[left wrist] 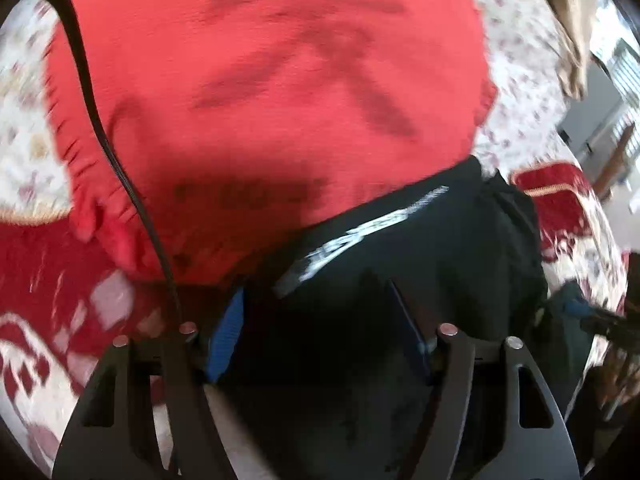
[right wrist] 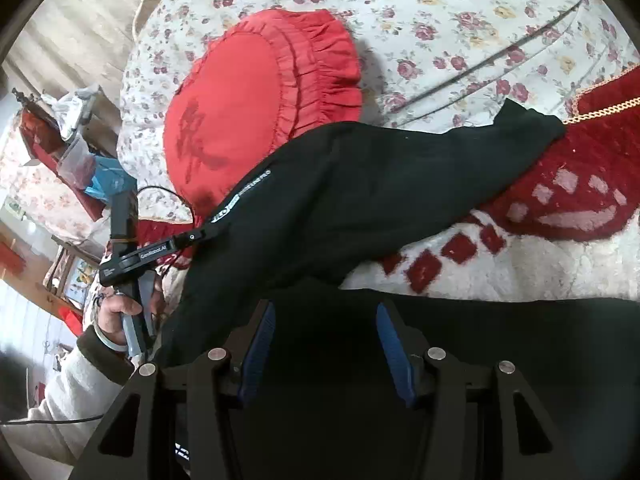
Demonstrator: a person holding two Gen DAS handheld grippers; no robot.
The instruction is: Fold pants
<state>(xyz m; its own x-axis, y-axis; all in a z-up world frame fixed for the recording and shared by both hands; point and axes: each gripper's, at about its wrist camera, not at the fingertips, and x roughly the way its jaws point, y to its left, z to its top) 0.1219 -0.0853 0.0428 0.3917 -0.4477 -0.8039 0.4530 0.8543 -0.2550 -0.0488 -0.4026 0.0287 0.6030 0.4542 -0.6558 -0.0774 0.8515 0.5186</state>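
The black pants [right wrist: 360, 200] with a white logo on the waistband lie on the bed, one leg reaching right, the waist overlapping a red round cushion [right wrist: 240, 112]. In the left wrist view the pants [left wrist: 420, 248] fill the space between the blue-padded fingers. My left gripper [left wrist: 320, 332] stands open around the waistband; in the right wrist view [right wrist: 208, 234] its tip sits at the logo edge. My right gripper [right wrist: 326, 340] is open with black pants fabric between and under its pads.
A black cable [left wrist: 108, 148] runs across the cushion [left wrist: 260, 100]. The bed has a floral sheet [right wrist: 440, 20] and a red and white blanket [right wrist: 560, 208]. Clutter and furniture stand beyond the bed's left edge [right wrist: 72, 152].
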